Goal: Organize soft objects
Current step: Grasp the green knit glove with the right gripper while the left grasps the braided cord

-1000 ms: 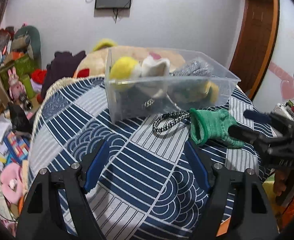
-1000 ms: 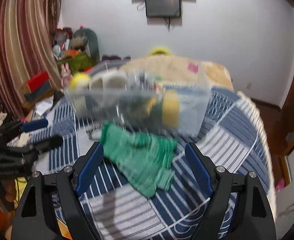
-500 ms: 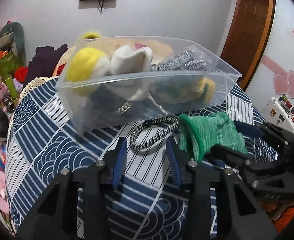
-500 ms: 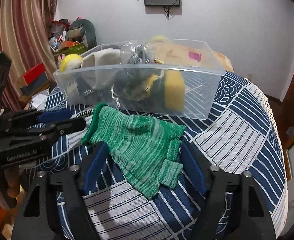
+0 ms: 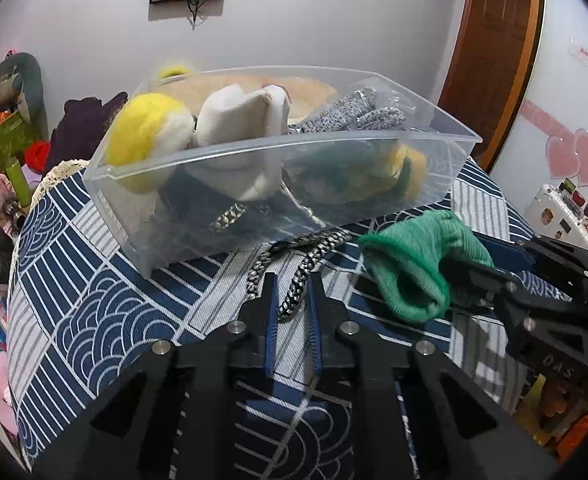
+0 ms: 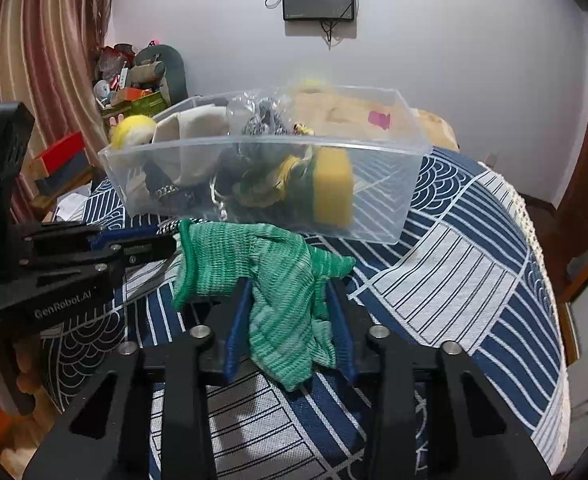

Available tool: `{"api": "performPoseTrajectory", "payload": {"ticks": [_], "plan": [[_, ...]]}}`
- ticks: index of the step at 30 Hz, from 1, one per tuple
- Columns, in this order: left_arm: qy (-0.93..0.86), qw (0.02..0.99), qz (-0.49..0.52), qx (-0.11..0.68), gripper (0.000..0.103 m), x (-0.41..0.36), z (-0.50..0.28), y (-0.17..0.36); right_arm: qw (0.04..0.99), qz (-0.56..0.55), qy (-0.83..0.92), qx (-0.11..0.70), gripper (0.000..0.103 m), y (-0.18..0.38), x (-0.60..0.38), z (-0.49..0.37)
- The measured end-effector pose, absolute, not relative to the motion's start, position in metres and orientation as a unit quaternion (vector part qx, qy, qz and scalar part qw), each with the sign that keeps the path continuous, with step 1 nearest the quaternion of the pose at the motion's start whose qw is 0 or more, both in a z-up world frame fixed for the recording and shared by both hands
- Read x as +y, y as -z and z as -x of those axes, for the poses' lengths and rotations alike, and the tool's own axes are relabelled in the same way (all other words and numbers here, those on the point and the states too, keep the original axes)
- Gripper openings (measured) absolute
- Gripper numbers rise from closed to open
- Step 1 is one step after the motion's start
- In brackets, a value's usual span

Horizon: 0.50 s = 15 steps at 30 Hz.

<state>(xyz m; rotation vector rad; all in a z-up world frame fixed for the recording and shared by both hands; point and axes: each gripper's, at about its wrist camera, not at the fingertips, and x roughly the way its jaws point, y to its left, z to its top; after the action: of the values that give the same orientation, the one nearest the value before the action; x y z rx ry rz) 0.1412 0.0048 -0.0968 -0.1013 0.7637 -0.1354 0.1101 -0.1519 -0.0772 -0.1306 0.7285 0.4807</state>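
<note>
- Since the earlier frames the left gripper (image 5: 290, 294) has narrowed a lot; its jaws now stand nearly together around the black-and-white braided cord (image 5: 294, 264), pinching one strand.
- The right gripper (image 6: 289, 312) has also closed in, and now grips the green knit glove (image 6: 269, 280) between its blue pads; the glove looks bunched and partly lifted off the cloth.
- The cord lies on the blue patterned tablecloth (image 5: 93, 320), its far end under the near wall of the clear plastic bin (image 5: 253, 200).
- The bin, just behind both grippers, holds a yellow plush ball (image 5: 145, 136), a white soft toy (image 5: 241, 132), a grey glove (image 5: 354, 114) and a yellow sponge (image 6: 332, 188).
</note>
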Motion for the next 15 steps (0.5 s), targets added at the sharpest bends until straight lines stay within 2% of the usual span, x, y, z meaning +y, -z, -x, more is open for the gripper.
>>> {"api": "performPoseTrajectory", "payload": {"ticks": [7,15], "plan": [[0.074,0.932,0.055,0.350,0.006,0.006,-0.120,0.079,0.911,0.053,-0.229,0.339,0.015,0.067,-0.159,-0.106],[0.078,0.942,0.072,0.317,0.006,0.011,-0.094,0.055,0.921,0.030,-0.224,0.318,0.014,0.050,-0.171,-0.101]]}}
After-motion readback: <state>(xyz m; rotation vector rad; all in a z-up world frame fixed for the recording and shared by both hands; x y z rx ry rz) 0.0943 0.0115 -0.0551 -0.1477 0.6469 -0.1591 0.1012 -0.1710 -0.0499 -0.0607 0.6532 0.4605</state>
